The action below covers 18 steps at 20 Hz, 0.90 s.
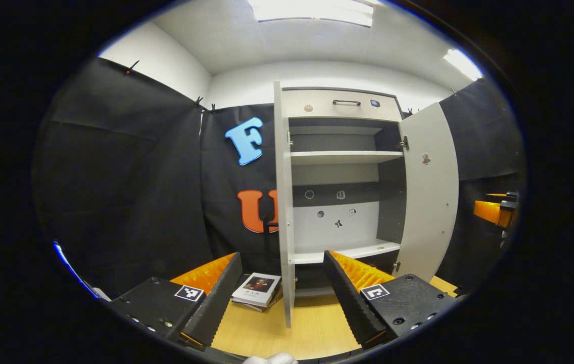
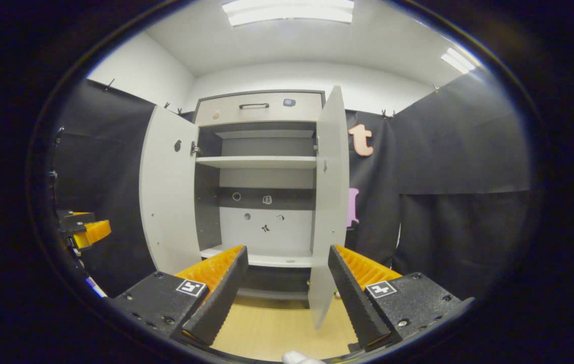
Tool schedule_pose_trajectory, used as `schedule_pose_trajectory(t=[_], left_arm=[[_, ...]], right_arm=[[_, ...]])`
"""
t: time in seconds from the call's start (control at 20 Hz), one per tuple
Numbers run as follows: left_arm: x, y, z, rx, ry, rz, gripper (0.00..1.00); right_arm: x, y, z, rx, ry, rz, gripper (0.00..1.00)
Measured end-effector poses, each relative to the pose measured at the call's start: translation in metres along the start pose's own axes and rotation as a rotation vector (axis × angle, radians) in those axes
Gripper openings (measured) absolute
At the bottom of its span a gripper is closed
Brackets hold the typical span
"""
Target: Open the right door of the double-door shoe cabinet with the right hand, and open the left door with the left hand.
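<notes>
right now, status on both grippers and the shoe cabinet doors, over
Left gripper open, holding nothing; right gripper open, holding nothing. Left door and right door both swung open. Books by left door's foot, not blocking.

Both doors of the shoe cabinet (image 1: 340,167) stand open, the left door (image 1: 284,202) edge-on between the spread left tongs (image 1: 283,298). Books (image 1: 257,290) lie stacked on the wooden counter (image 1: 312,328) beside that door's foot.

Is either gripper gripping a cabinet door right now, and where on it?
Neither. The left gripper and right gripper are both open, and the left door and right door stand swung open, ungripped.
</notes>
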<state>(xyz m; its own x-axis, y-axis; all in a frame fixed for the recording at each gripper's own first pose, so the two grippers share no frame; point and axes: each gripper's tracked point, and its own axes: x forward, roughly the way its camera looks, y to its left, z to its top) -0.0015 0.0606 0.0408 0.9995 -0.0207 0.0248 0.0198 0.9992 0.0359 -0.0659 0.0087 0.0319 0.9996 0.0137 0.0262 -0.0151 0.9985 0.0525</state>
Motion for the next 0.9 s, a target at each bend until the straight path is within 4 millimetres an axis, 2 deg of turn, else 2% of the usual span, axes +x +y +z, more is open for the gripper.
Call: schedule_pose_trajectory(t=[0.35,0.5,0.65,0.9], left_arm=[[-0.009,-0.073,-0.016,-0.056,0.04,-0.019,0.97],[-0.007,-0.095,-0.018,-0.045,0.054,-0.028,0.97],[-0.005,-0.104,-0.021,-0.056,0.063,-0.025,0.97],[-0.004,-0.098,-0.016,-0.036,0.05,-0.004,0.97]], right_arm=[[0.001,-0.035,-0.022,0.004,0.038,0.015,1.0],[0.004,-0.044,-0.023,-0.013,0.039,0.013,1.0],[0.004,-0.047,-0.022,-0.009,0.033,0.011,1.0],[0.005,-0.048,-0.021,-0.008,0.028,-0.002,1.0]])
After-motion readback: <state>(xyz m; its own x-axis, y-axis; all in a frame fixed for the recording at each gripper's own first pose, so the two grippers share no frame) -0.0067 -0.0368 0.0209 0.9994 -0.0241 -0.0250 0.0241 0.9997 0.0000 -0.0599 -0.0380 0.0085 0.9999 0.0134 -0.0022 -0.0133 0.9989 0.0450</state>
